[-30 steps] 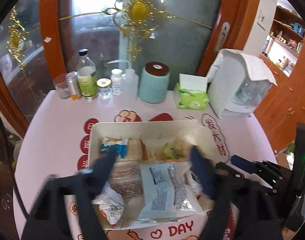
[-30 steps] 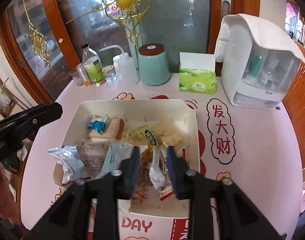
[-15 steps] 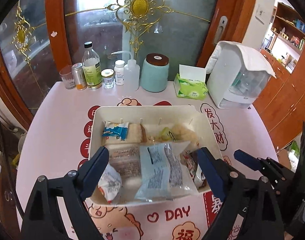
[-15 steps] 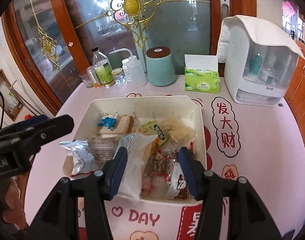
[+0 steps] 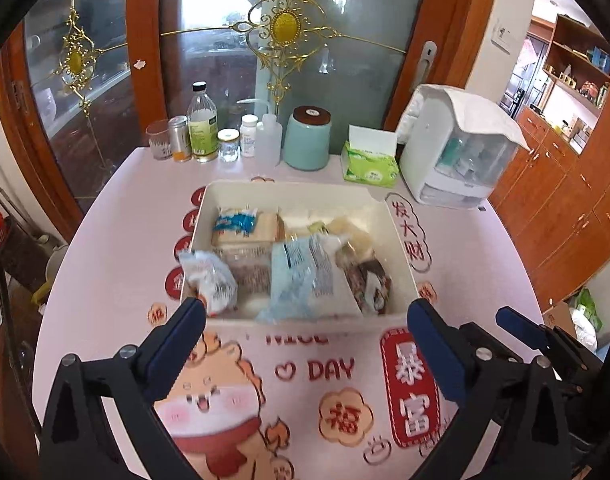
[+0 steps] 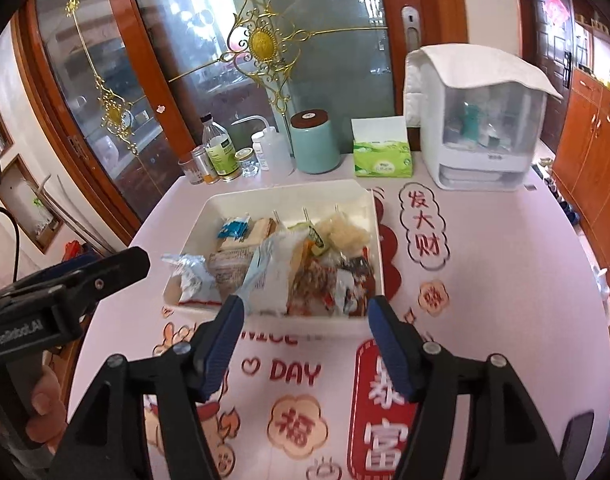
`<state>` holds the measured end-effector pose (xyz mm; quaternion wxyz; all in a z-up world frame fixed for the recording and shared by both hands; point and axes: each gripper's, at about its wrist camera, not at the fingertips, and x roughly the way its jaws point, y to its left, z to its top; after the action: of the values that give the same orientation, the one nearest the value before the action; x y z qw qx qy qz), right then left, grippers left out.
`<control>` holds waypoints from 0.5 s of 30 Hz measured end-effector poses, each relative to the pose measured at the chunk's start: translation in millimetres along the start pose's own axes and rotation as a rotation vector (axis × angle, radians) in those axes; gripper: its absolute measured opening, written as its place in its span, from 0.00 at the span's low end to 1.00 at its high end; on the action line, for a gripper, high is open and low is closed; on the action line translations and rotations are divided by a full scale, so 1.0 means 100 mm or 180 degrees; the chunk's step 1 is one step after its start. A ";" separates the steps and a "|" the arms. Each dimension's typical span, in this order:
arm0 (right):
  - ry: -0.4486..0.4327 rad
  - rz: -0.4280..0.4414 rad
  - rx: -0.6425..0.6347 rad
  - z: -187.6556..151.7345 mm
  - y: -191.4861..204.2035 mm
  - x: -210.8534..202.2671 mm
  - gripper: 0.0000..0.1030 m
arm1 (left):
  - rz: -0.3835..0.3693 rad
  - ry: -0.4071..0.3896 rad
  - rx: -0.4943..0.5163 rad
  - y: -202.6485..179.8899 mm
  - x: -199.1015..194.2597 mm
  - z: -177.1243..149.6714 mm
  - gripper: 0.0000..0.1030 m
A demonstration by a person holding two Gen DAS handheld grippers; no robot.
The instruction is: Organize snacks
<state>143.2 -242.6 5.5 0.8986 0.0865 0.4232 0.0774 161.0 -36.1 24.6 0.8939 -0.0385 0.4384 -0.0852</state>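
Snack packets in white rectangular plastic tray [image 5: 401,256] at frame centre: white crinkled packet [image 5: 209,276] over left rim, pale blue wrapper [image 5: 297,276] mid, dark red packets [image 6: 337,280] right. Behind, left to right: clear green-label bottle [image 5: 202,124], teal lidded canister [image 5: 308,138], green tissue pack [image 5: 370,162], white cloth-draped appliance [image 5: 453,152]. Left gripper [image 5: 305,320] wide open, empty. Right gripper [image 6: 305,316] open, empty; a second ago nearly closed inside tray. Both now short of near rim.
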 end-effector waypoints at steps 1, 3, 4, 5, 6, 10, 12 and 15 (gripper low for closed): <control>0.0002 0.0002 0.0014 -0.05 -0.01 -0.07 0.65 | -0.0007 0.0010 0.0006 -0.02 -0.05 -0.05 0.98; 0.0020 -0.0011 0.0039 -0.18 -0.04 -0.21 0.65 | 0.0001 0.0021 0.0011 -0.07 -0.16 -0.15 0.98; 0.0025 -0.0013 0.0056 -0.25 -0.06 -0.29 0.65 | -0.0002 0.0026 0.0018 -0.09 -0.22 -0.22 0.98; 0.0028 -0.0014 0.0067 -0.29 -0.07 -0.35 0.65 | -0.0008 0.0026 0.0026 -0.11 -0.28 -0.27 0.98; 0.0032 -0.0018 0.0073 -0.35 -0.08 -0.41 0.65 | -0.0011 0.0030 0.0035 -0.13 -0.35 -0.35 0.98; 0.0033 -0.0019 0.0088 -0.54 -0.10 -0.67 0.66 | 0.0019 0.0067 0.0056 -0.21 -0.53 -0.58 0.98; 0.0025 -0.0035 0.0102 -0.63 -0.12 -0.79 0.67 | 0.0047 0.0093 0.0067 -0.24 -0.61 -0.69 0.99; 0.0004 -0.0055 0.0116 -0.75 -0.13 -0.96 0.69 | 0.0054 0.0077 0.0114 -0.32 -0.74 -0.87 0.99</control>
<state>25.9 -269.0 27.2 0.8972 0.0991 0.4258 0.0619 44.3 -53.4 33.4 0.8898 -0.0178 0.4479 -0.0859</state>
